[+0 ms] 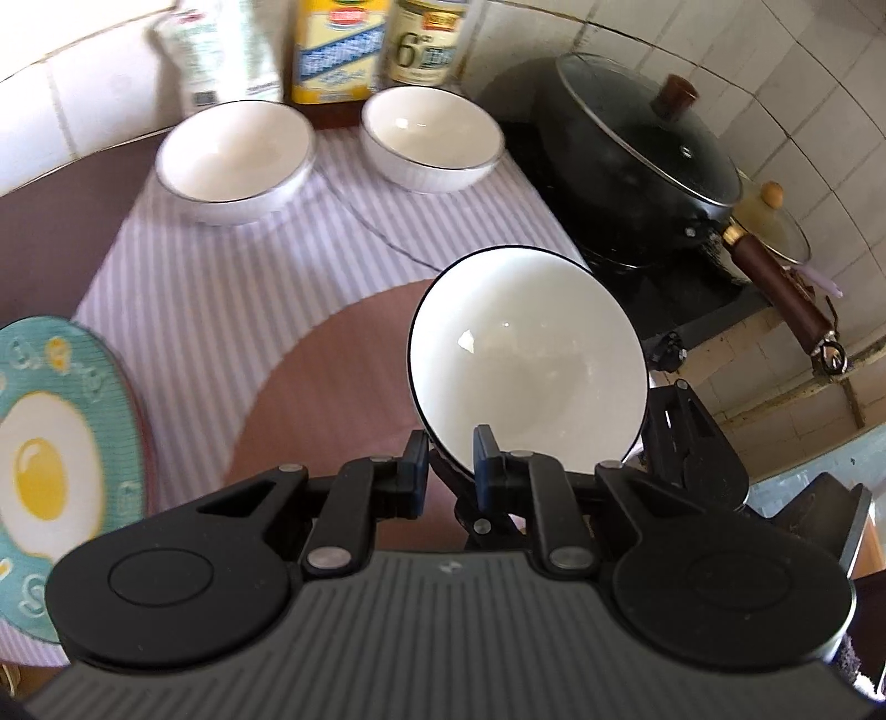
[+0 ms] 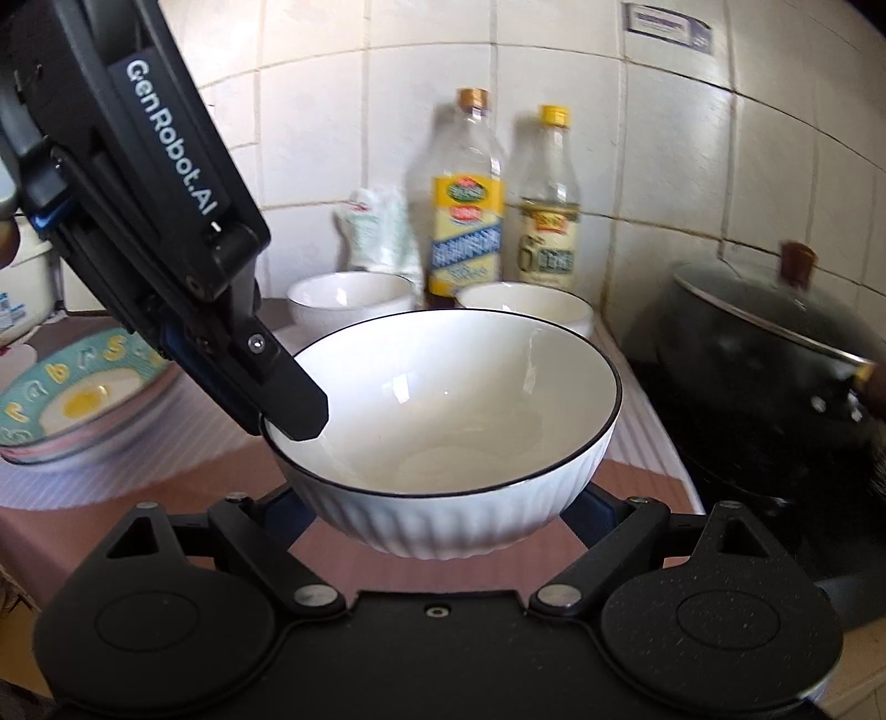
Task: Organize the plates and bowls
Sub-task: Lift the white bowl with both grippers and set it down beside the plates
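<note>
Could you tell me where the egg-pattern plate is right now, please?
The egg plate lies on the striped cloth at the left edge in both wrist views, left of the bowl gripped by the left tongs.

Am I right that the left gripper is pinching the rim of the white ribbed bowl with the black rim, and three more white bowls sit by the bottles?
Not quite. Only two other white bowls sit by the bottles, as the left wrist view shows. The rest holds: the left gripper pinches the rim of the white ribbed bowl with the black rim.
</note>
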`<state>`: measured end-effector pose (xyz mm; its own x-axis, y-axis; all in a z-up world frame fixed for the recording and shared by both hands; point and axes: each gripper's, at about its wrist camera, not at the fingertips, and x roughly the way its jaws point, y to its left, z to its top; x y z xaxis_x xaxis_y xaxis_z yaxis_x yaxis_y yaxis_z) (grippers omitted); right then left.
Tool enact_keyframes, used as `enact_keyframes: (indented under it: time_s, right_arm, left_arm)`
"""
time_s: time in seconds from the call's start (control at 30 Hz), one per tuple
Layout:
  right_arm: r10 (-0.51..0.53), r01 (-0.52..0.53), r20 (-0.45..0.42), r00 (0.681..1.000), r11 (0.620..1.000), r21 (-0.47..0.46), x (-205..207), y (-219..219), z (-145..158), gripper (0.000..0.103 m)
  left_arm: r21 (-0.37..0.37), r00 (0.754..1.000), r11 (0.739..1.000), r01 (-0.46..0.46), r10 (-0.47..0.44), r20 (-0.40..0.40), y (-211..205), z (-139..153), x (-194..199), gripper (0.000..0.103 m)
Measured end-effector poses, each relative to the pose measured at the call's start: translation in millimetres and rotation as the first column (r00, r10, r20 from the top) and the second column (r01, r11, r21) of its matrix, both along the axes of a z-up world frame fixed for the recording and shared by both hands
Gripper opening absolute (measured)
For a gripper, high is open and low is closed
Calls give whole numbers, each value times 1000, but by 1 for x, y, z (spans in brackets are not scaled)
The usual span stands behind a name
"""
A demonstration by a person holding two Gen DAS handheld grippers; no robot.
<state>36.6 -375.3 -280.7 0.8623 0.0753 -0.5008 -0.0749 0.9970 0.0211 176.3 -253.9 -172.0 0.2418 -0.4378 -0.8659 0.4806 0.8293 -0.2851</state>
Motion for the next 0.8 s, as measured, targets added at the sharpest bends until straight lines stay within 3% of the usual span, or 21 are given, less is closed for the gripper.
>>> enact_keyframes:
  time_s: [0.37, 0.6, 0.8]
  right_arm:
    - [126, -126, -4, 992, 992, -2, 23, 46, -12, 95]
    - [171, -171, -53, 984, 985, -6, 40, 60, -29, 95]
    - [170, -170, -76, 983, 985, -2, 45, 62, -34, 95]
  left_arm:
    - [68, 996, 993, -92, 92, -5, 40, -13, 12, 15]
    - [103, 991, 987, -122, 126, -33, 47, -33, 20, 15]
    - [99, 992, 988, -120, 124, -39, 49, -34, 23, 15]
